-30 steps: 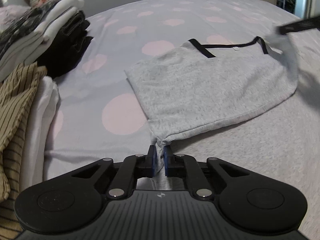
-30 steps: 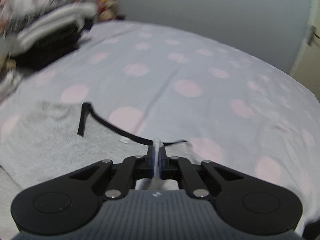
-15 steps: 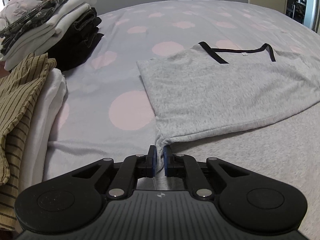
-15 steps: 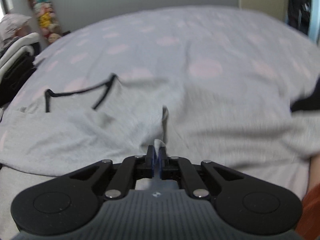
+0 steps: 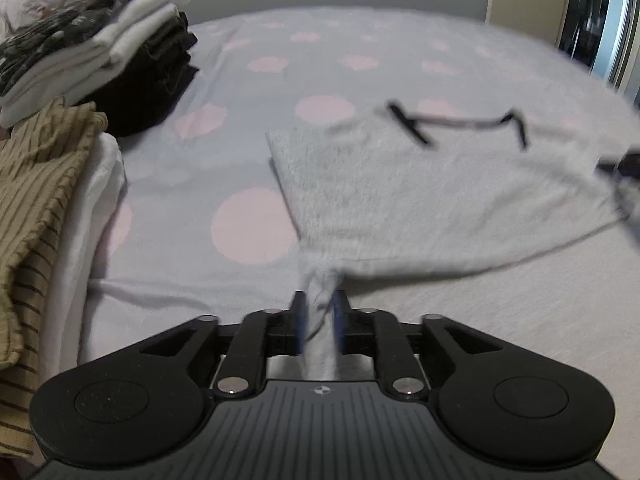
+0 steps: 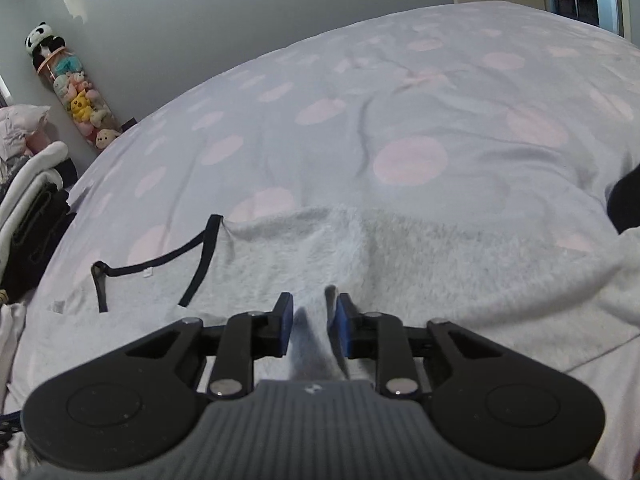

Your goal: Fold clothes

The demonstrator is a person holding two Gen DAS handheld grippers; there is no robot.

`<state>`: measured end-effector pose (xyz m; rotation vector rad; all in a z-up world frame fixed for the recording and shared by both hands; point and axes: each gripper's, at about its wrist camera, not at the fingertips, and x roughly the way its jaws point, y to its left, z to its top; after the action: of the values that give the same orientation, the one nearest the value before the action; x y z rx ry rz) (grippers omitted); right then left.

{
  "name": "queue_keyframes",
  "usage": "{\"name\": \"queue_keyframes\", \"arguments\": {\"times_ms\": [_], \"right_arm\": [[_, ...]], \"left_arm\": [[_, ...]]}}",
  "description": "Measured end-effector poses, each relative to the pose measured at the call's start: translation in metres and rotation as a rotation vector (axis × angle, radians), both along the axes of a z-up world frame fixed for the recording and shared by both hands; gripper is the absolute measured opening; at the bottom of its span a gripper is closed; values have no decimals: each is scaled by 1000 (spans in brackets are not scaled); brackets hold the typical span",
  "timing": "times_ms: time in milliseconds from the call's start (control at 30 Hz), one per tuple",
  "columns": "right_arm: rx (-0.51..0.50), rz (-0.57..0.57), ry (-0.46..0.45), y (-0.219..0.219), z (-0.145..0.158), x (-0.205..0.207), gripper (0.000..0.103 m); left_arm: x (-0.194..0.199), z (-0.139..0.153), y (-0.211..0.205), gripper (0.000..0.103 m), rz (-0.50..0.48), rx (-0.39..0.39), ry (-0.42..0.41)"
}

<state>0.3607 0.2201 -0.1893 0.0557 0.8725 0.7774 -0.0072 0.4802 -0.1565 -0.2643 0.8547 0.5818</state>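
Left gripper (image 5: 319, 322): matte black linkage arms with steel pivot pins, blue pads parted a little, a bunched corner of fabric lying loose in the gap; neither pad clearly presses it. The fabric belongs to a grey T-shirt (image 5: 440, 196), heathered knit with a soft, fuzzy surface, folded over on itself and spread flat on the bed ahead; its folded edge runs diagonally from the tool toward the right. A narrow black neckline trim (image 5: 456, 122) marks the far edge of the shirt, blurred in the left wrist view. Right gripper (image 6: 311, 322): same black build, blue pads apart, a ridge of the same shirt (image 6: 360, 264) rising between them without being pinched. From this side the trim (image 6: 160, 262) shows as a thin dark ribbon looping left of the tool, a small white label beside it. Under everything, a bedspread (image 5: 256, 152), pale lavender-grey cotton printed with round pink dots, lightly creased. At the left edge of the bed, a stack of folded garments (image 5: 96, 60), white and black layers, and nearer, an olive striped cloth (image 5: 36, 184) lying over a white pile. In the far corner by the wall, a clear tube of small plush toys (image 6: 78, 96) topped by a panda.
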Motion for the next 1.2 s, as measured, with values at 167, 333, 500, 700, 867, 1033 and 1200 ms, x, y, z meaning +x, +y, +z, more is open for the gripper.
{"name": "queue_keyframes", "arguments": {"times_ms": [167, 333, 500, 700, 867, 1033, 1200], "right_arm": [[-12, 16, -26, 2, -2, -4, 10], [-19, 23, -39, 4, -2, -5, 15], [-4, 21, -50, 3, -4, -3, 10], [2, -11, -115, -2, 6, -10, 6], [-27, -5, -88, 4, -11, -3, 6], [12, -12, -68, -3, -10, -3, 12], [59, -70, -33, -26, 10, -5, 13]], "left_arm": [[3, 13, 29, 48, 53, -93, -90], [37, -1, 74, 48, 153, -162, -108], [72, -23, 99, 10, 212, -184, -105], [65, -16, 89, 3, 247, -102, -182], [58, -18, 81, 4, 259, -82, -136], [40, -8, 60, 12, 256, -61, -129], [21, 1, 38, 17, 254, -41, -123]]}}
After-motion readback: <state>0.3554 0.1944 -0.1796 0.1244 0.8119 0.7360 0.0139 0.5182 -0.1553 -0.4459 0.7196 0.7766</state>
